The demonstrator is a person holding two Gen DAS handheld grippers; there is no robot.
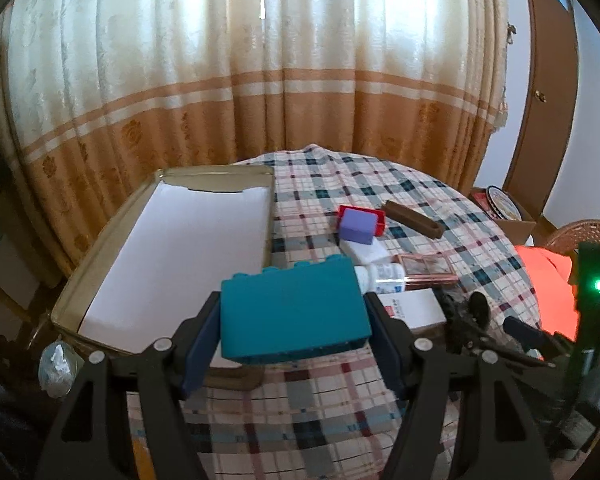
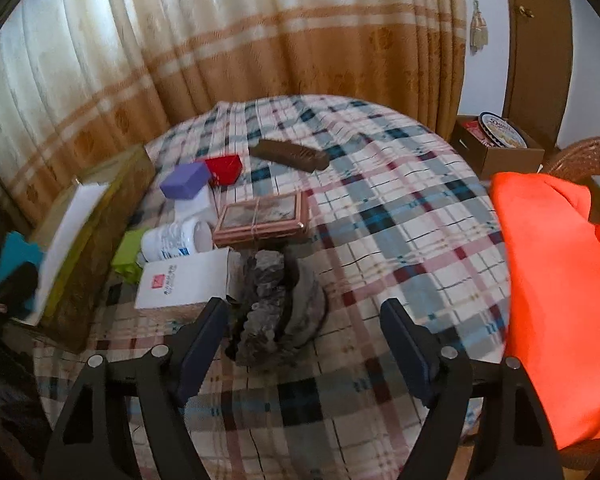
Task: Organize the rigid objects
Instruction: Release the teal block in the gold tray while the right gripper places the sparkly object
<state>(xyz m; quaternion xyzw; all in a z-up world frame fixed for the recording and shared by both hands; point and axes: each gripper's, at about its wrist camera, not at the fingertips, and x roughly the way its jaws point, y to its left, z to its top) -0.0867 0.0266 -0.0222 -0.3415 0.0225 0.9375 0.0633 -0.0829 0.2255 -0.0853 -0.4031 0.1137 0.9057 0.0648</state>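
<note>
My left gripper [image 1: 294,340] is shut on a teal toy brick [image 1: 292,314] and holds it above the table, beside the near end of an open gold box with a white lining [image 1: 180,256]. My right gripper [image 2: 304,344] is open and empty over the plaid cloth, with a dark grey rock-like object [image 2: 266,304] just ahead of its left finger. Loose items lie on the table: a purple block [image 2: 185,186], a red box [image 2: 224,169], a brown case [image 2: 288,155], a pink framed box [image 2: 262,218], a white bottle [image 2: 176,239] and a white carton [image 2: 184,282].
The round table has a plaid cloth [image 2: 380,208]. An orange cloth [image 2: 560,280] hangs over a wicker chair at the right. A cardboard box with a tin [image 2: 500,140] stands on the floor by the door. Curtains hang behind the table.
</note>
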